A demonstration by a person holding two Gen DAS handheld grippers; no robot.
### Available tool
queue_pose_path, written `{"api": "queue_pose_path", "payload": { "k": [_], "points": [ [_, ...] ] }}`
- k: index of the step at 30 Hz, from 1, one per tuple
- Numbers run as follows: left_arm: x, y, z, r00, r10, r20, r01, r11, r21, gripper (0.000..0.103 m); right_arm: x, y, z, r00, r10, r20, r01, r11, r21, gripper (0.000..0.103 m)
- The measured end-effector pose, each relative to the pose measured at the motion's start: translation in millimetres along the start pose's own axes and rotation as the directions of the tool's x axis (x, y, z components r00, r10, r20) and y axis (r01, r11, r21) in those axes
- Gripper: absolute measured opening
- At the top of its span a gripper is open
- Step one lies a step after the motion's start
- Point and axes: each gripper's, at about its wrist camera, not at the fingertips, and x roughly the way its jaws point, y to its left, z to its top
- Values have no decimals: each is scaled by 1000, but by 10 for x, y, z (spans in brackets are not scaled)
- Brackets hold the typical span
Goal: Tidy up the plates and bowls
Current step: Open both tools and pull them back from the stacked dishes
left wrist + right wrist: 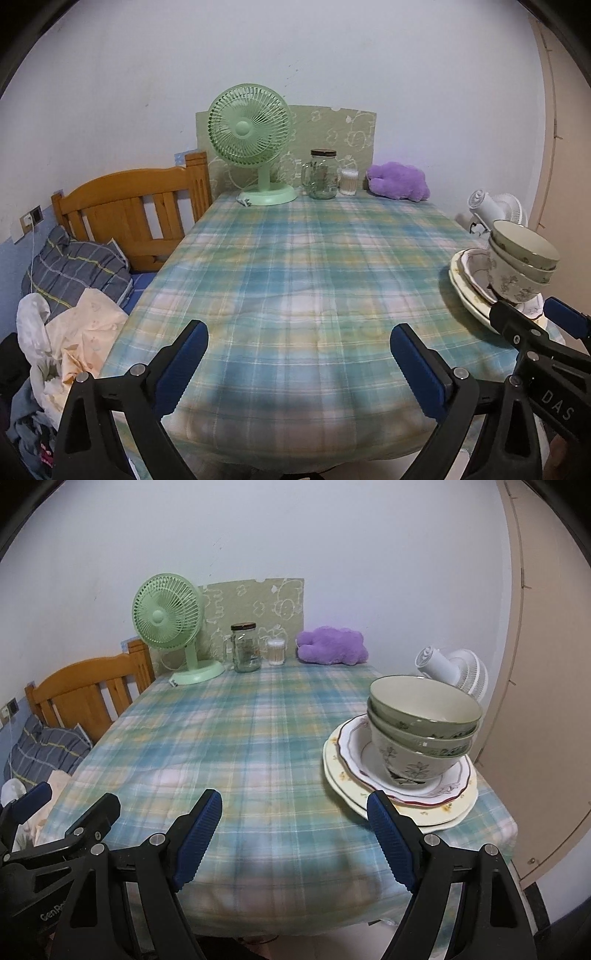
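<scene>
Bowls [424, 716] on plates [399, 797], plaid tablecloth [240, 746]

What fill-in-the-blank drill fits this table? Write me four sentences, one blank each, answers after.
1. The stacked ceramic bowls number ____.
2. They sit on stacked floral ____.
3. The round green desk fan stands left of the lidded glass ____.
4. The right gripper has its blue-padded fingers ____, holding nothing.

Answers: three; plates; jar; open
</scene>
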Motion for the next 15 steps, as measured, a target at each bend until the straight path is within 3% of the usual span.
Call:
{"api": "queue_pose_path", "payload": {
  "k": [15],
  "points": [
    [-85, -37, 38, 1000, -10, 13, 11, 1000, -14, 103, -143, -73, 43, 999, -33, 17, 34, 999, -6, 85]
  ]
}}
